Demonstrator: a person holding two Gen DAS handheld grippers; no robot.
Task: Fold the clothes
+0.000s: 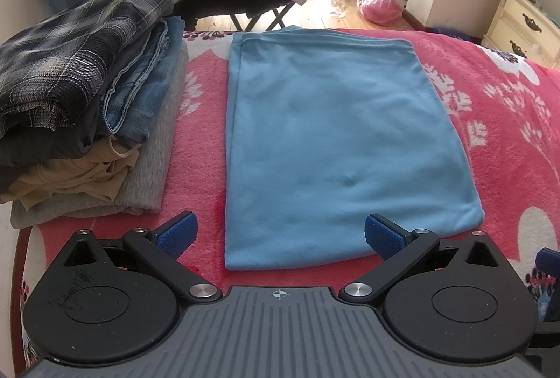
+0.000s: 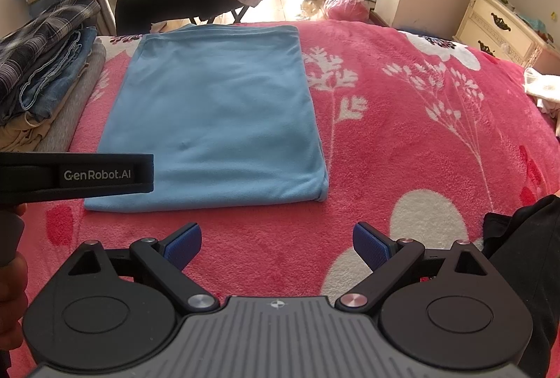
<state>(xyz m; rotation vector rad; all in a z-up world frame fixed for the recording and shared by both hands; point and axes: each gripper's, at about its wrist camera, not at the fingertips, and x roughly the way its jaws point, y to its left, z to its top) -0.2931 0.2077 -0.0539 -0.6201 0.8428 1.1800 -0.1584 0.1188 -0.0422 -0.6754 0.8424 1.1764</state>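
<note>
- The light-blue garment (image 1: 346,147) lay flat on the pink floral blanket (image 2: 420,140), already folded into a neat rectangle, just beside a stack of folded clothes (image 1: 87,91) on its left.
- The left gripper (image 1: 280,234) hovered over the garment's near edge, jaws spread wide, holding nothing.
- The right gripper (image 2: 276,243) hung short of the near edge and off toward the garment's right corner, likewise spread and empty.
- The fabric looked soft, light and limp, probably fleece-like; it would sag and drape rather than hold shape.
- Its layered near corners seemed the surest hold, pinching all layers together so none slipped.
</note>
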